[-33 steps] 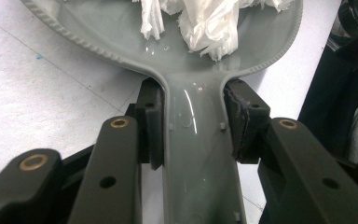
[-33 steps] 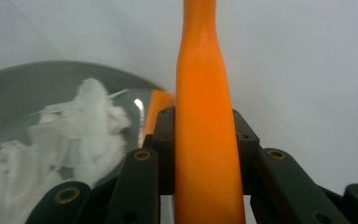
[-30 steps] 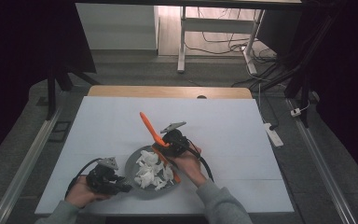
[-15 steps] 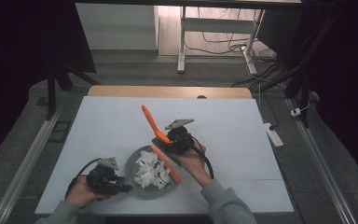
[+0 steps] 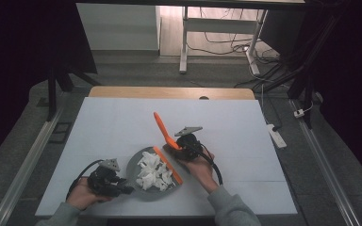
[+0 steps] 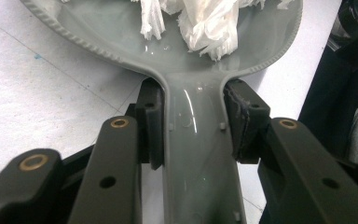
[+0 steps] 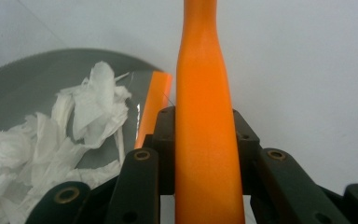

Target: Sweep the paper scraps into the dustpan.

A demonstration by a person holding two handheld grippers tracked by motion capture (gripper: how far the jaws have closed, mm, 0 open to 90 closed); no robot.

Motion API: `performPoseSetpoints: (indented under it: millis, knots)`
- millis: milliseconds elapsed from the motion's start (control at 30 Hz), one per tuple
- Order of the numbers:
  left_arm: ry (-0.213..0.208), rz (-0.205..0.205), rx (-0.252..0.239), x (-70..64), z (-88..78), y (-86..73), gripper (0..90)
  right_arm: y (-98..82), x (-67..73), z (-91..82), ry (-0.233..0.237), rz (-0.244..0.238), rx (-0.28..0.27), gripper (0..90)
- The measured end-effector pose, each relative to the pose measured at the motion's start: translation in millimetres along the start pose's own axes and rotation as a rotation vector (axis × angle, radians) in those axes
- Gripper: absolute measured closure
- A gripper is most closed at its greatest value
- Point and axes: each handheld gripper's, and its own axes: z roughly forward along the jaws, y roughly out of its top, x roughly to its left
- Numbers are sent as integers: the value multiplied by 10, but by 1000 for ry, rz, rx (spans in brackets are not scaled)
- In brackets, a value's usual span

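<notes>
A grey dustpan lies near the table's front edge with several torn white paper scraps in it. My left gripper is shut on the dustpan's handle, a pad pressed on each side; the paper scraps sit just beyond. My right gripper is shut on the orange handle of a scraper, just right of the pan. That handle slants up and away, while its orange blade rests along the pan's right edge. The blade touches the pan next to the scraps.
The white table top stretches wide behind the pan, ending in a wooden far edge. A white power strip lies on the floor to the right. A black cable trails from the right gripper over the forearm.
My right gripper has moved right and slightly toward the person, drawing the orange blade across the pan to its right edge. The left gripper and pan have held still.
</notes>
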Motion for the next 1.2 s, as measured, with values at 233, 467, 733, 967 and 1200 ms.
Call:
performPoseSetpoints:
  millis: [233,467,733,967,1200]
  knots:
    - [0,-2,-2,-1,3,-2,612,3,187,30,60,-33,-4,705]
    - [-2,-2,-9,9,5,-8,612,31,194,-147,82,-4,-59,704]
    - [4,-1,-16,6,7,-10,612,-34,20,-383,27,20,-102,704]
    - [16,-3,-46,4,-16,-13,613,-88,-128,-527,-4,40,-140,704]
    - [38,-11,-75,-5,-53,-18,612,-135,-205,-655,-5,38,-183,705]
